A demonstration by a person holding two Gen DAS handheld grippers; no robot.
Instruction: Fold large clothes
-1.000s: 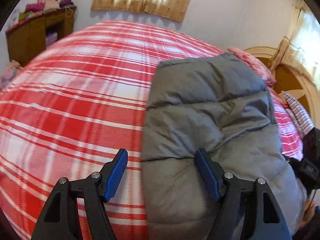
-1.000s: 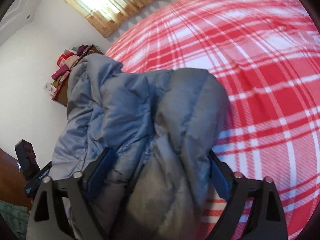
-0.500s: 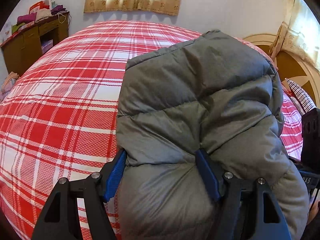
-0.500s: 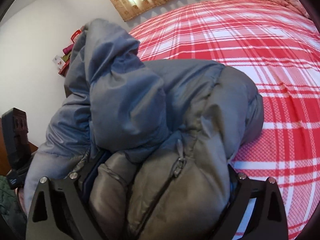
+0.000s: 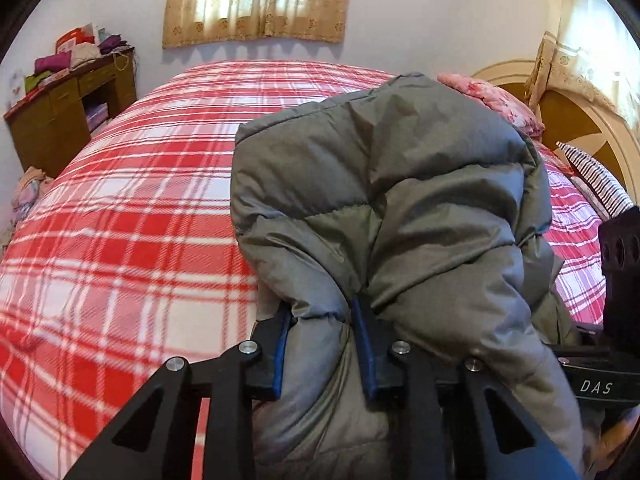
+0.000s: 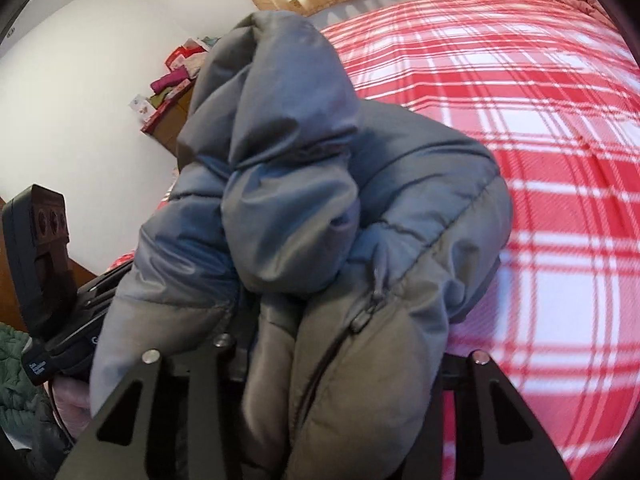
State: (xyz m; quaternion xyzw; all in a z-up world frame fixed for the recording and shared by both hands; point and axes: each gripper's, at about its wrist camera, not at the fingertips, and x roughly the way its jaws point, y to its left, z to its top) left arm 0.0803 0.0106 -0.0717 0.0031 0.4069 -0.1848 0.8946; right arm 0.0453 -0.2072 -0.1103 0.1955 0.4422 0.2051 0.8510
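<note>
Red plaid bed (image 5: 120, 220), curtained window (image 5: 260, 0), wooden desk (image 5: 68, 108), white walls (image 5: 440, 20)

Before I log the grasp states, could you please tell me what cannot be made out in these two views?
- Right wrist view: the right gripper jaws are buried under the puffy grey quilted jacket.
- Left wrist view: the same jacket hides the red plaid bedspread beneath it.
- Both views: the jacket's lower part is cut off by the bottom edge.

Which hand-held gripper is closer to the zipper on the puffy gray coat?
Right. The zipper lies just ahead of the right hand-held gripper, on the coat bunched there. The left hand-held gripper pinches a plain fold; no zipper shows there.
</note>
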